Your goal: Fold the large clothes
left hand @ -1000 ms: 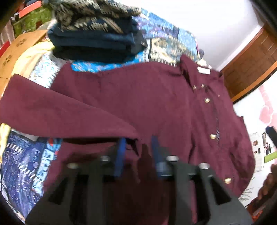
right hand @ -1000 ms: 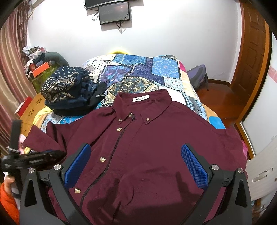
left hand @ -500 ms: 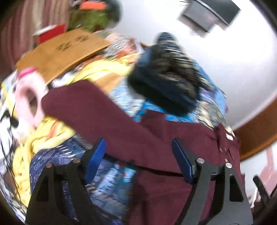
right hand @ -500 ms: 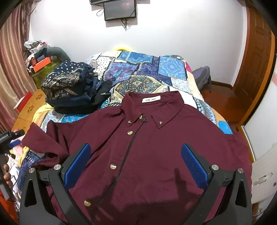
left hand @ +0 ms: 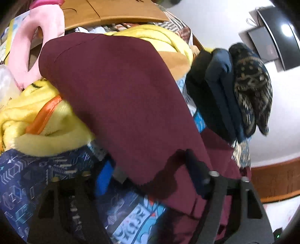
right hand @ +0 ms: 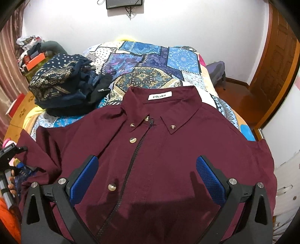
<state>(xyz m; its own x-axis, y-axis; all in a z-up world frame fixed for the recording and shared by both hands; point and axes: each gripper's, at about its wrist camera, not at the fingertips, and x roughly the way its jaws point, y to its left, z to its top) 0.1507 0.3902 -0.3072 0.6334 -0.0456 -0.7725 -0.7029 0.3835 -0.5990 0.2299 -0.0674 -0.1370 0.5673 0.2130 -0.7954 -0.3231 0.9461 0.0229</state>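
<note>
A maroon button-up shirt (right hand: 168, 150) lies face up on the bed, collar toward the far wall. Its left sleeve (left hand: 121, 90) stretches out over a yellow blanket (left hand: 46, 120). My left gripper (left hand: 150, 176) sits at the sleeve near its shoulder end, jaws closing with a wide gap. The cloth runs between them; one blue pad (left hand: 104, 178) shows beside the sleeve's edge. In the right wrist view the left gripper (right hand: 10, 153) is at the far left, held by a hand (right hand: 11, 180). My right gripper (right hand: 146, 178) hangs open over the shirt's lower front, holding nothing.
A stack of folded dark clothes (right hand: 65, 88) sits on the patchwork quilt (right hand: 150, 63) behind the shirt's left shoulder. A pink plush (left hand: 35, 41) and a wooden board (left hand: 112, 11) lie past the sleeve's end. A wooden door (right hand: 277, 67) stands at the right.
The left gripper let go of the sleeve it held, opened wide, rolled and swung out left along the sleeve, then began narrowing around it. The right gripper dropped slightly closer to the shirt.
</note>
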